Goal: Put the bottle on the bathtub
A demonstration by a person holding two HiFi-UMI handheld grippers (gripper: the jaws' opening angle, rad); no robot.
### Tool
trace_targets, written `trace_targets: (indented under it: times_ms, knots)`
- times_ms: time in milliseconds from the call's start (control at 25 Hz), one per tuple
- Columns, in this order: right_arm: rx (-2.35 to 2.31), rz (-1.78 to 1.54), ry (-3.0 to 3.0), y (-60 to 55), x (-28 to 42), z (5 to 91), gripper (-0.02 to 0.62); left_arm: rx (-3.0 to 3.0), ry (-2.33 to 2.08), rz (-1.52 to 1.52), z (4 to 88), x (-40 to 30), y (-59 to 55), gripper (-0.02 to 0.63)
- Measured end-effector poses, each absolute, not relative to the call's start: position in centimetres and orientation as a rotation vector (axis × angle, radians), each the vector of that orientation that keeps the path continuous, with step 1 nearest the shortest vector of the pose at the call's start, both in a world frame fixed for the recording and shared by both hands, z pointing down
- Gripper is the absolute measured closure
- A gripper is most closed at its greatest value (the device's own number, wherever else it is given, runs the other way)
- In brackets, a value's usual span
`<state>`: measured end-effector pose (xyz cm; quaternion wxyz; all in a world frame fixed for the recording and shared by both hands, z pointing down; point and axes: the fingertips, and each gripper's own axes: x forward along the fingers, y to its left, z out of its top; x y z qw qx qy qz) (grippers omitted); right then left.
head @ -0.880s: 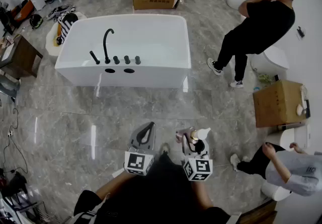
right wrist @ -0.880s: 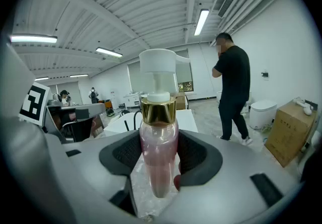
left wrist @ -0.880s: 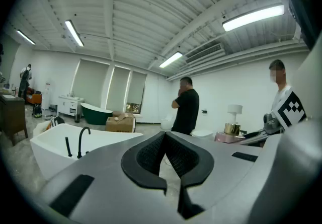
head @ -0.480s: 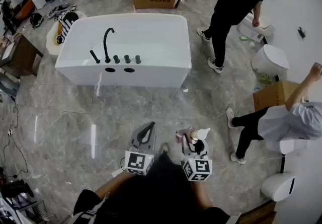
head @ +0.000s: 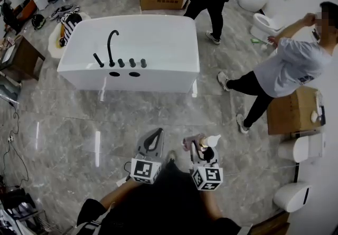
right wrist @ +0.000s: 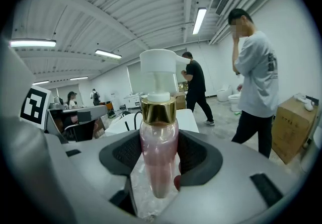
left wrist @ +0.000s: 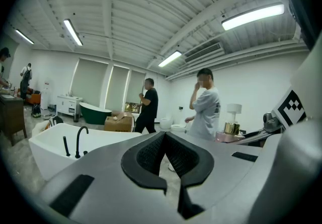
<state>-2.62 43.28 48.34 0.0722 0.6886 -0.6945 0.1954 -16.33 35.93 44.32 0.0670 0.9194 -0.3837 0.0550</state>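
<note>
— What is being gripped by the right gripper (right wrist: 160,161)?

— A pink pump bottle (right wrist: 159,130) with a gold collar is being clamped upright, the jaws spread wide and pressing on both of its sides.

— And the left gripper (left wrist: 164,153)?

— Its jaws are being held together at the tips, with nothing between them.

— Where is the bottle being held?

— Above the grey floor, well apart from the white bathtub (head: 158,80) ahead.

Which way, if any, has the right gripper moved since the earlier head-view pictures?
No. The right gripper, shut on the bottle, sits at the same spot below the front wall of the bathtub as in both earlier pictures.
</note>
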Motion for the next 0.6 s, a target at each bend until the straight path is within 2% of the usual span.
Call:
trace_targets:
  times_ms: [600]
  knots:
    - [2.013, 0.596, -2.145, 43.0, 1.9, 49.3, 0.380, 2.757, -1.205, 0.182, 44.9, -11.6, 36.2, 0.591]
